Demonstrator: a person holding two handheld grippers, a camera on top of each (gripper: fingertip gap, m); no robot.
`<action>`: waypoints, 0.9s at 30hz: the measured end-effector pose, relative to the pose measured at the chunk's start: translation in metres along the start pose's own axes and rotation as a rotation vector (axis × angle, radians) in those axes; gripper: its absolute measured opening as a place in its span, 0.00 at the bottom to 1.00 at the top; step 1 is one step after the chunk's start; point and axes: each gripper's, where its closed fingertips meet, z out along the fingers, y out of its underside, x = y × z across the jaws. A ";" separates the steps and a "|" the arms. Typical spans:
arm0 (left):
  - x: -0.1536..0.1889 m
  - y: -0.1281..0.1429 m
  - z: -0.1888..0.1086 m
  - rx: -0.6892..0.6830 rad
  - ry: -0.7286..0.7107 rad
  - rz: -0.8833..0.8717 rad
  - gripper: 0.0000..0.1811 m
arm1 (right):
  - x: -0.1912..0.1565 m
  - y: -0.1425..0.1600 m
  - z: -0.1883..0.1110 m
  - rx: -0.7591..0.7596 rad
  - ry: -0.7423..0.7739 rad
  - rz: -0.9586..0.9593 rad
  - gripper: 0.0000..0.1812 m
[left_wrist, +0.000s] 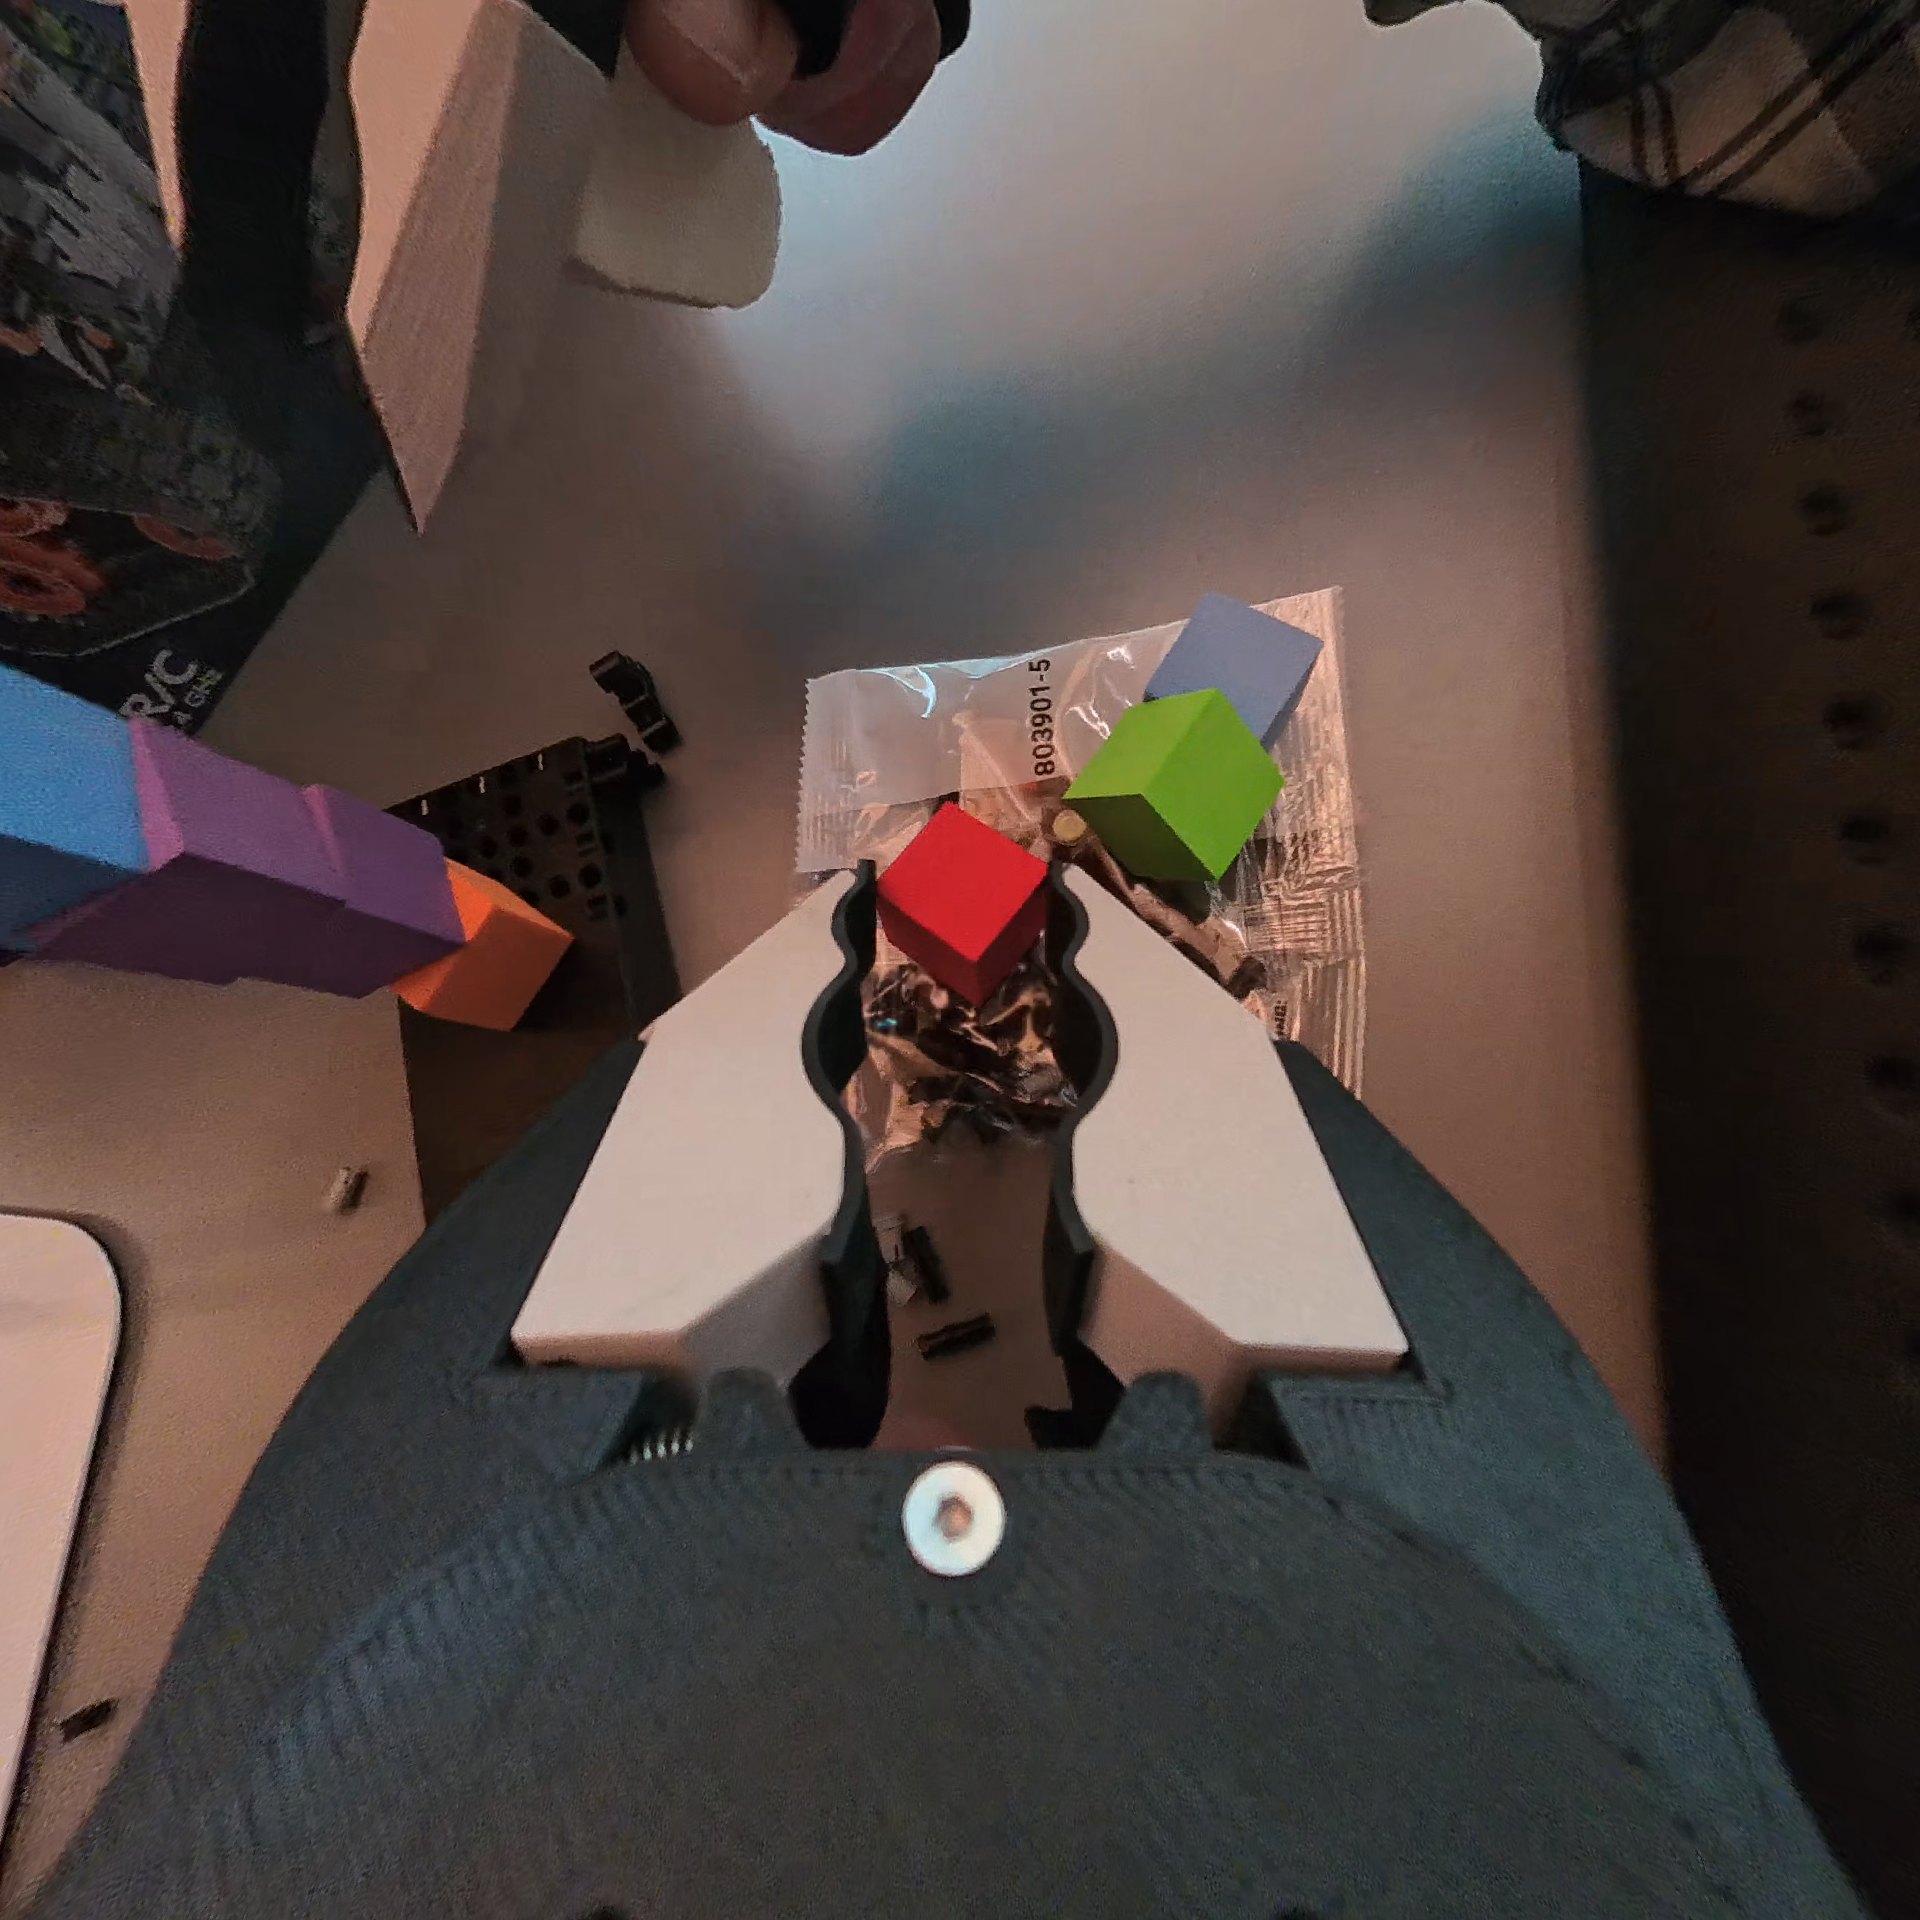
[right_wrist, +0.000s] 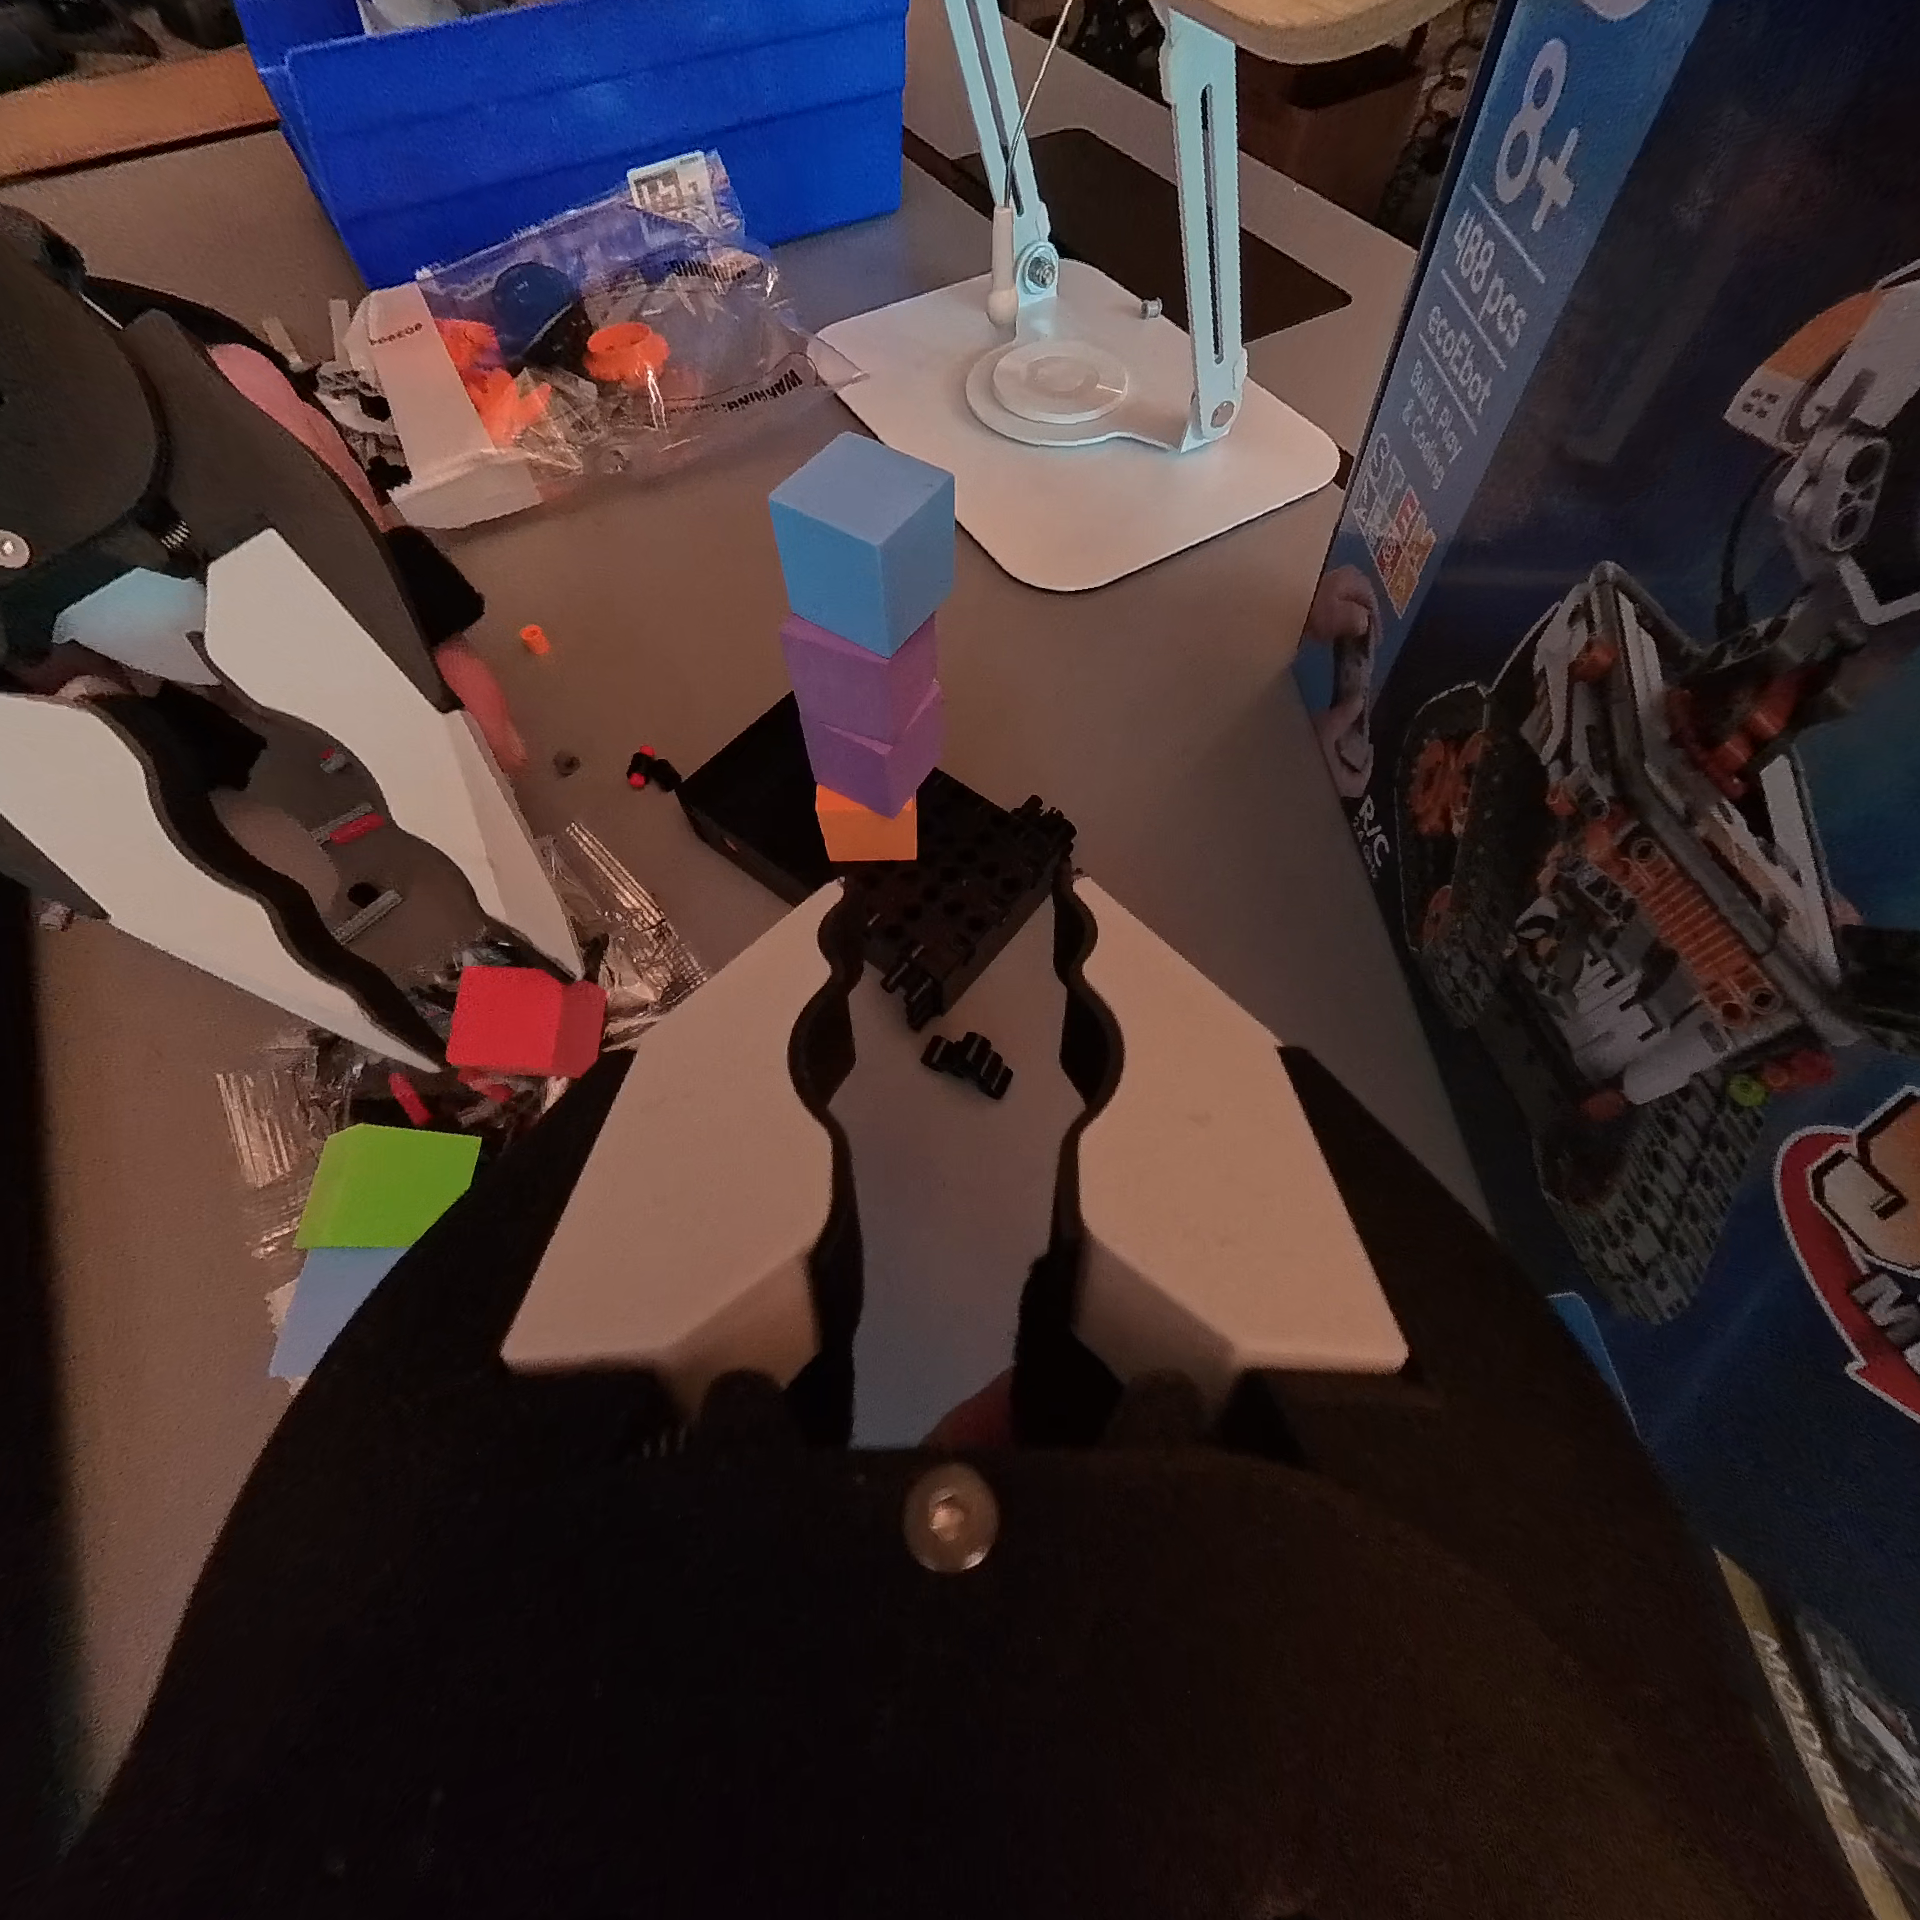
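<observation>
Red cube (left_wrist: 961, 914) sits between the tips of the left gripper (left_wrist: 961, 894), its fingers closed against the cube's sides, just above a clear plastic bag (left_wrist: 904, 727) where a green cube (left_wrist: 1179, 784) and pale blue cube (left_wrist: 1242, 660) lie. Right gripper (right_wrist: 951, 914) hangs empty, fingers apart — facing a leaning tower (right_wrist: 868, 644) of orange, purple and blue cubes on a black perforated block (right_wrist: 956, 904), beside a tall toy box (right_wrist: 1662, 727).

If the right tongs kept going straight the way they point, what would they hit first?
Probably the black perforated block just ahead of the right tongs, with the cube tower standing on it; depth is unclear.
</observation>
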 end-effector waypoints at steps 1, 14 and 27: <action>-0.001 -0.001 -0.002 0.008 -0.001 -0.004 0.17 | 0.000 0.000 -0.001 0.003 0.000 0.001 0.20; -0.107 -0.072 -0.088 0.255 -0.250 -0.158 0.17 | 0.001 -0.001 -0.002 0.014 0.003 0.005 0.20; -0.134 -0.063 -0.068 0.285 -0.206 -0.314 0.17 | 0.002 -0.001 -0.003 0.018 0.000 0.005 0.20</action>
